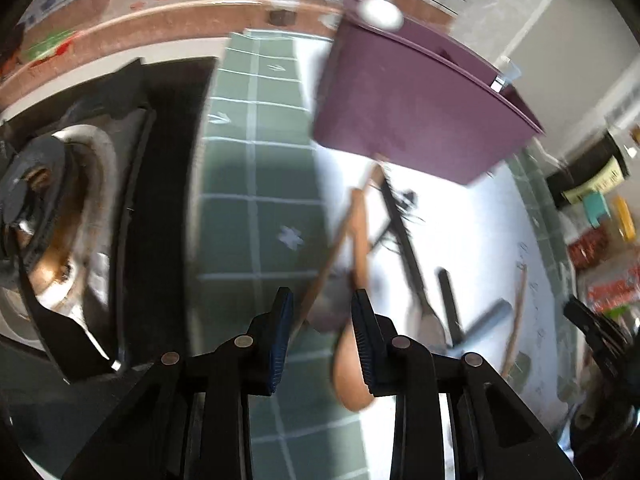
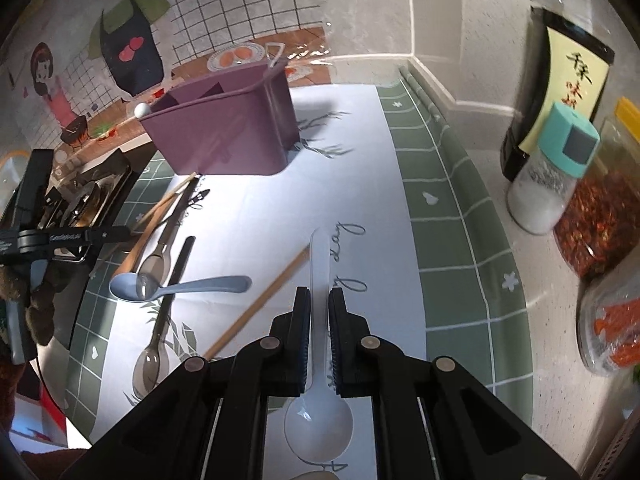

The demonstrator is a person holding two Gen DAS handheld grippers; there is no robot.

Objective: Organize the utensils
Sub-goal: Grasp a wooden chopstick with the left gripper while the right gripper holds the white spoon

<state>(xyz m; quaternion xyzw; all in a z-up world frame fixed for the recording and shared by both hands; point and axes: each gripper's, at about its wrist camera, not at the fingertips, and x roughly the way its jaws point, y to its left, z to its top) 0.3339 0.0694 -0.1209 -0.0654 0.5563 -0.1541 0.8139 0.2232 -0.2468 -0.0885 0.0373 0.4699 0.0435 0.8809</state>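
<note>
A purple utensil holder [image 2: 236, 132] stands at the far side of the white and green mat [image 2: 452, 264]; it also shows in the left wrist view [image 1: 404, 108]. My right gripper [image 2: 319, 300] is shut on the handle of a white plastic spoon [image 2: 320, 412]. A blue-grey spoon [image 2: 172, 286], metal spoons [image 2: 158, 260], a wooden spoon and chopsticks [image 2: 260, 302] lie on the mat to the left. My left gripper [image 1: 322, 304] is open above a wooden spoon [image 1: 356, 344] and a chopstick [image 1: 320, 276]; the view is blurred.
A gas stove burner [image 1: 52, 216] sits left of the mat. A salt shaker [image 2: 552, 172], a dark bottle [image 2: 560, 92] and jars of chili [image 2: 600, 224] stand at the right. A backsplash with cartoon figures runs behind the holder.
</note>
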